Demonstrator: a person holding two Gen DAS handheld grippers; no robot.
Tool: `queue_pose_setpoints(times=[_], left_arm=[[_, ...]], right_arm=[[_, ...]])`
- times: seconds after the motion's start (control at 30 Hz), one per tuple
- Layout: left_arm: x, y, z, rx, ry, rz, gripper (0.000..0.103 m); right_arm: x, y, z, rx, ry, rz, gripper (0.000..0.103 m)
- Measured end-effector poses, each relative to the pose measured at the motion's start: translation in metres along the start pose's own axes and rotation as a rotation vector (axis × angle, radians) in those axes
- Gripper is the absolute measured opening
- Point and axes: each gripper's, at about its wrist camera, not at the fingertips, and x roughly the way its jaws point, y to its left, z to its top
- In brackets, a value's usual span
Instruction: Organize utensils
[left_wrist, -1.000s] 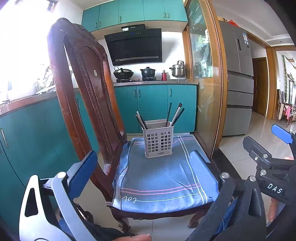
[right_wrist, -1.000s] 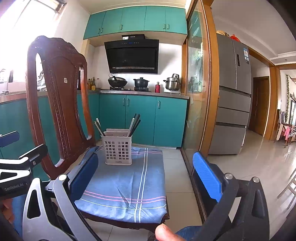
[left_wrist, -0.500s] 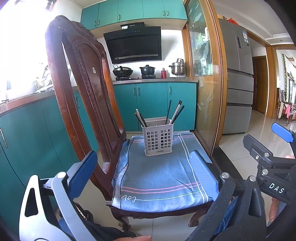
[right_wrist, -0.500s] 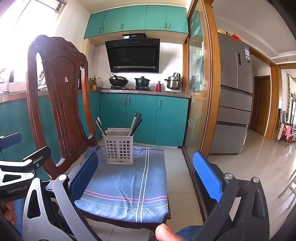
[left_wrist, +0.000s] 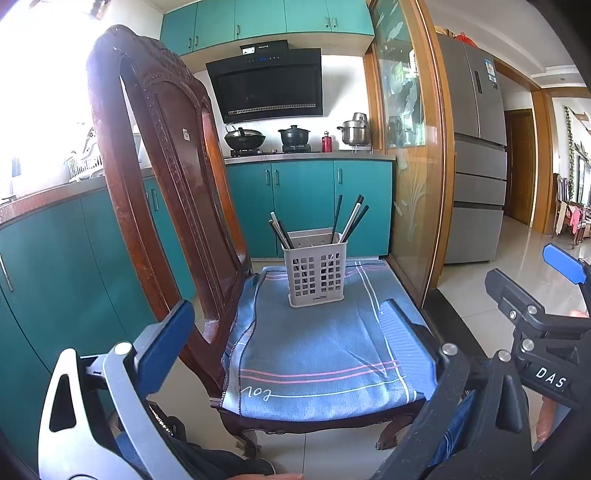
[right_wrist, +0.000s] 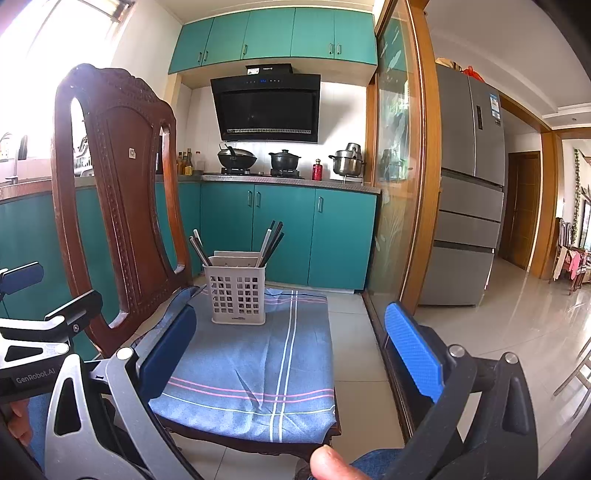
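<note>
Since the earlier frames both grippers have advanced slightly toward the chair (left_wrist: 155, 177). The perforated utensil basket (left_wrist: 317, 275) stands upright on the blue cloth (left_wrist: 314, 354), chopsticks (left_wrist: 351, 221) leaning in it. The left gripper (left_wrist: 291, 339) and right gripper (right_wrist: 295, 343) are spread wide and empty; the basket lies ahead, apart from both.

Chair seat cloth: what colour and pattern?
Blue cloth with pink and white stripes crossing near its edges; clearest in the right wrist view.

Sunlit kitchen: teal cabinets (right_wrist: 284, 236), wooden chair (right_wrist: 122, 206), tiled floor (right_wrist: 517, 317).
</note>
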Motion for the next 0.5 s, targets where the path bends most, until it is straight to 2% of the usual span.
queue_pose_setpoints(times=[0.5], left_arm=[[0.006,0.001,-0.0021,-0.003,0.01,-0.002,0.099]], right_arm=[[0.0053,0.0049,-0.0041,-0.005,0.014,0.0,0.1]])
